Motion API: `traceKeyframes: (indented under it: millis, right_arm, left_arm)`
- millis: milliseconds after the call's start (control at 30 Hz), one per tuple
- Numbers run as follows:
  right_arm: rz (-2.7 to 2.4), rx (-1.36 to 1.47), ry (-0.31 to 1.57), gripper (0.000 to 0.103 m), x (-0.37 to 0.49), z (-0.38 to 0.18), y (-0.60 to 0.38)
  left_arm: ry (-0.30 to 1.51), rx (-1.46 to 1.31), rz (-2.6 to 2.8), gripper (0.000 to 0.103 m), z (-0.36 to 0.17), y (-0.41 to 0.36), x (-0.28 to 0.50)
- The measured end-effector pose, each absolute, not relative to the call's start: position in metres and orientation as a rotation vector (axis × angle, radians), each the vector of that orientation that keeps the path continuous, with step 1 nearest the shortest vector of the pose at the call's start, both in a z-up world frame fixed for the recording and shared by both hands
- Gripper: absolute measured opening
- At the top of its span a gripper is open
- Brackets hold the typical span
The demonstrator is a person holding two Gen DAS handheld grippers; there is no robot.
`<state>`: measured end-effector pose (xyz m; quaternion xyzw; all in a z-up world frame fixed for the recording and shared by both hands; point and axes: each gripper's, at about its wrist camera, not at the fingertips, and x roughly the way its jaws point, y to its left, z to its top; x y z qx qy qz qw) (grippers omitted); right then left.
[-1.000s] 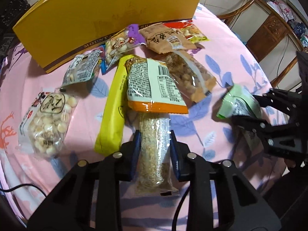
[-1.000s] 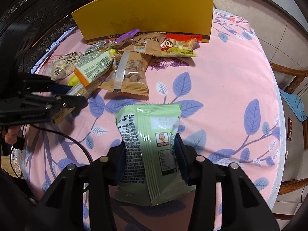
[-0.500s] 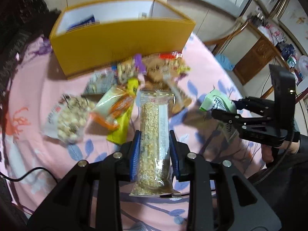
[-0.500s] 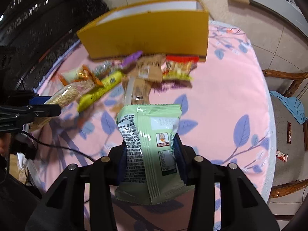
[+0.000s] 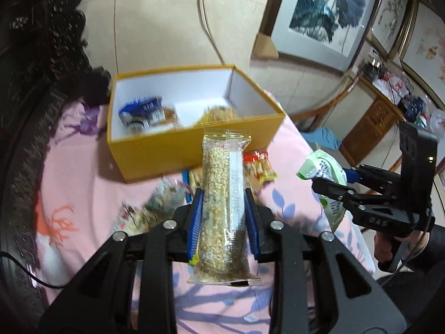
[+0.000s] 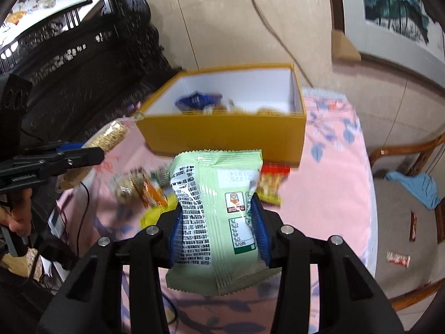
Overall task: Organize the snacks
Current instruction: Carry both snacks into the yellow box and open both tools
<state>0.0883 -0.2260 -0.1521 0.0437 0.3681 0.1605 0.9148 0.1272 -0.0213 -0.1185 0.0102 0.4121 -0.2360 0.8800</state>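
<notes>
Looking along your left gripper, you see its blue pads clamped on a clear grain bar, which stands up toward twelve o'clock, clear of the pink cloth. The yellow box sits open at twelve, a few packets already inside, with loose snacks lying just before its near wall. At three o'clock your right gripper carries the green pouch.

From the right wrist view, the right gripper pinches that pouch low on its sides, so most of the bag stands free above the jaws. The box lies at twelve; the left gripper holds the bar at nine.

Both loads head for one opening, so you risk the grippers colliding over the rim. The slick pouch could slide out if you tilt it sharply, and the tall bar may catch the near wall.
</notes>
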Motion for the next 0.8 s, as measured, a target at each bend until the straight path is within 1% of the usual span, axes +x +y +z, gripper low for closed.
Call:
traceKeyframes:
  millis: [167,433,567,733,767,800]
  right_arm:
    - [0.333,0.090,0.669,0.044,0.109,-0.119,-0.227]
    - [0.337,0.102,0.526,0.044,0.162,-0.067,-0.223]
    - [0.336,0.091,0.496,0.044,0.187,-0.060,-0.220]
    - [0.329,0.086,0.500,0.044,0.221,-0.064,-0.217]
    - [0.327,0.087,0.503,0.045,0.227,-0.065,-0.216]
    - [0.328,0.089,0.510,0.046,0.235,-0.067,-0.216]
  left_arm:
    - [0.796,0.016,-0.469,0.029,-0.093,-0.020,0.147]
    - [0.694,0.001,-0.436,0.029,-0.050,-0.032,0.204]
    - [0.674,-0.002,-0.421,0.029,-0.043,-0.040,0.233]
    - [0.681,-0.002,-0.386,0.029,-0.051,-0.043,0.266]
    - [0.683,-0.005,-0.373,0.030,-0.054,-0.043,0.274]
    - [0.682,-0.008,-0.356,0.035,-0.055,-0.042,0.280]
